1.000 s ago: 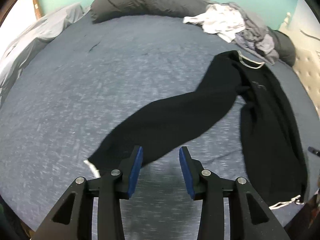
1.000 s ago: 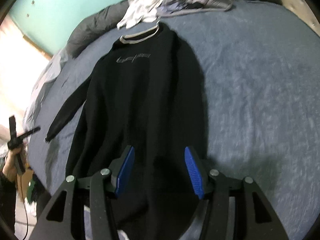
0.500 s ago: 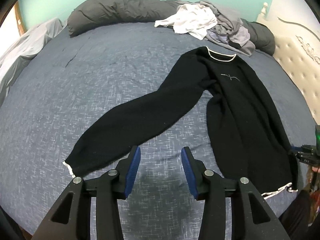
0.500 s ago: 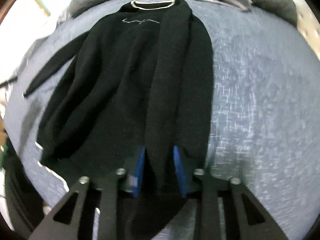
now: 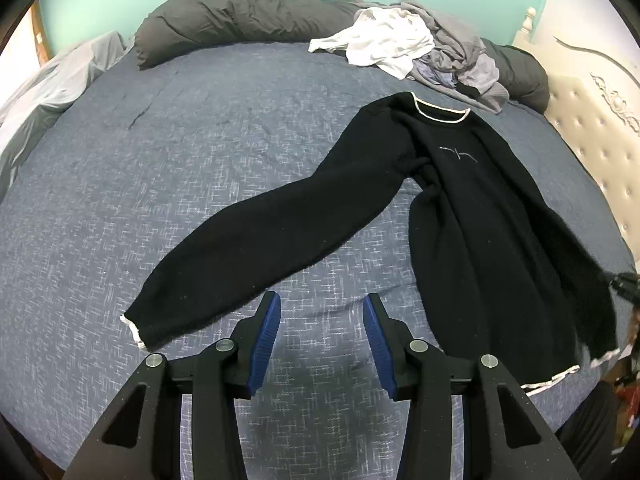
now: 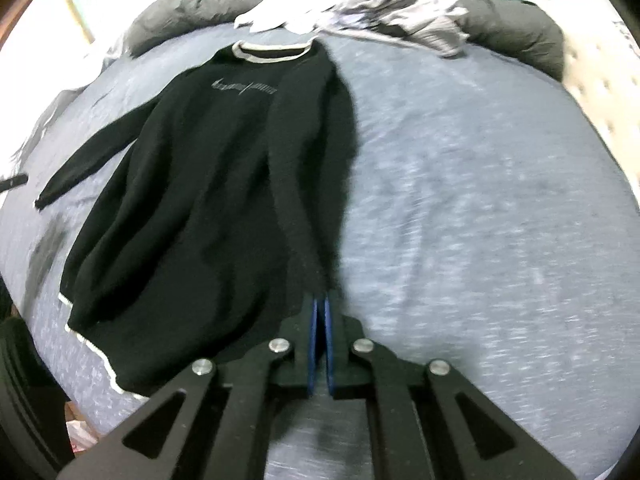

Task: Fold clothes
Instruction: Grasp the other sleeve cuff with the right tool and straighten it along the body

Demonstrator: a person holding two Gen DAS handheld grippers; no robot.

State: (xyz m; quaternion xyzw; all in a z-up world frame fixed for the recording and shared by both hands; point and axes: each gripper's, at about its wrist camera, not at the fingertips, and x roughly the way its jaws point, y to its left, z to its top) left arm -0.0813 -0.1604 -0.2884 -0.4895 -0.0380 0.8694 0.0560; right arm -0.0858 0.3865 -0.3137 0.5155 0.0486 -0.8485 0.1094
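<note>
Left wrist view: blue bedspread (image 5: 168, 184) across nearly the whole frame, wide bare cloth from 8 to 11 o'clock, dark rolled duvet (image 5: 240, 16) along the far edge at 12, tufted headboard (image 5: 592, 128) closing off 3 o'clock. Black sweater (image 5: 472, 216) flat at 2 to 4 o'clock, collar toward the loose clothes pile (image 5: 420, 52) at 1, one sleeve (image 5: 256, 256) stretched out to a white cuff at 8 o'clock, just beyond the fingers. Left gripper (image 5: 322, 340) partly open over bare bedspread, nothing between the blue pads. Right wrist view: same sweater (image 6: 208, 184) seen lengthwise from the hem, filling 9 to 12 o'clock, white-edged hem near the bed's near edge at 8; open bedspread (image 6: 480, 208) from 1 to 5 o'clock, blurred. Only here visible: other sleeve (image 6: 316, 152) folded along the body and drawn down to 6 o'clock, right gripper (image 6: 320, 312) just closed, pads pinched on that sleeve's end.
</note>
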